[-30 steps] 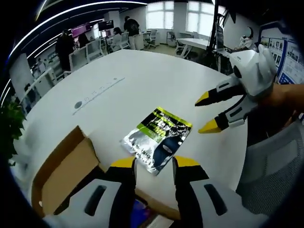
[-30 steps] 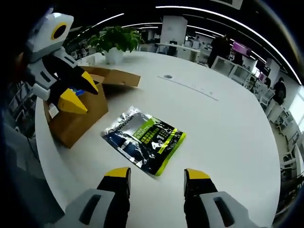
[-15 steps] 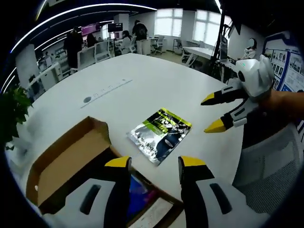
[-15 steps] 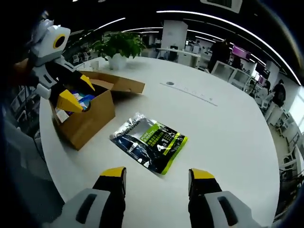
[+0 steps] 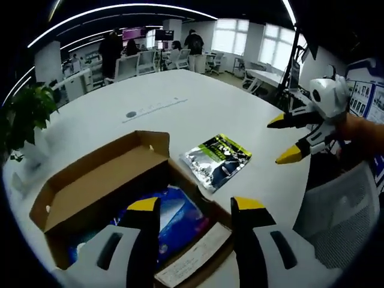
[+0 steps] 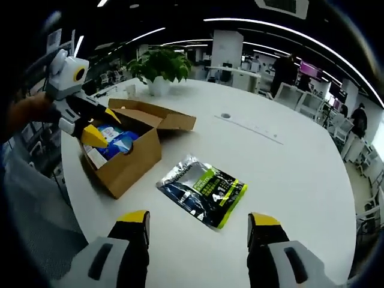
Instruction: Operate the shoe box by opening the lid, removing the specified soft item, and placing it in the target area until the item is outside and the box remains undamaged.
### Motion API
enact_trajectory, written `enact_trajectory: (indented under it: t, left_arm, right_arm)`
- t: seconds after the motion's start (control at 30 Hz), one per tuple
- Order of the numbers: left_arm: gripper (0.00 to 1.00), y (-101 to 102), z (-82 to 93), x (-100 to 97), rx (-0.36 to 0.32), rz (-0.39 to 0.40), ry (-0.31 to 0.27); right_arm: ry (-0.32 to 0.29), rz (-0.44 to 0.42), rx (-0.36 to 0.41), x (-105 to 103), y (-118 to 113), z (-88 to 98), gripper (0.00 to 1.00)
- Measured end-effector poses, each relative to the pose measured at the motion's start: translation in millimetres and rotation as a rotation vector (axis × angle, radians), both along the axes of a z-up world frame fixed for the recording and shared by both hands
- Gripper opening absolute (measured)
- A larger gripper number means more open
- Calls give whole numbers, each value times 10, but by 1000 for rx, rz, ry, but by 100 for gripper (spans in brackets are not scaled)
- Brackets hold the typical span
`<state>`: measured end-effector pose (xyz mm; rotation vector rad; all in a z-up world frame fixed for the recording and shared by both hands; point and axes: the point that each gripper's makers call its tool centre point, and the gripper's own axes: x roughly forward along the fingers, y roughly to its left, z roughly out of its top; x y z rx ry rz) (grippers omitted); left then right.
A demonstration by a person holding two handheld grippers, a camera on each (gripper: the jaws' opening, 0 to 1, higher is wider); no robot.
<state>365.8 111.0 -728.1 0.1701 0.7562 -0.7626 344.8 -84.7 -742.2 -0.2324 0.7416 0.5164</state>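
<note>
While both pairs of jaws stood spread and grasped nothing, one open cardboard shoe box (image 5: 90,198) lay directly beneath the left gripper (image 5: 195,207), blue packets (image 5: 174,219) visible between its jaws. One silver-and-green foil pouch (image 6: 204,188) lay flat on the white table (image 6: 288,174), ahead of and between the right gripper (image 6: 200,219) jaws, beside the box.

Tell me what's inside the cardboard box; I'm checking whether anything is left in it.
The open box holds blue packaged items, with a white paper slip at its near edge. The left gripper above it and the box walls hide whatever lies deeper.
</note>
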Motion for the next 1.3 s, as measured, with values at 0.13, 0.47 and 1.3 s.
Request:
enact_trajectory:
  t: [0.13,0.47,1.3]
  left_arm:
    - [51,170,23,-3,-3,29,-8]
    - [51,570,2,8,17,91,-8]
    - [41,890,-212,-106,29,197,26]
  right_arm:
    - [-1,28,-4,2,78,35,70]
    - [-1,99,9,1,321,88,70]
    - [-71,297,40,121,1056,229,57]
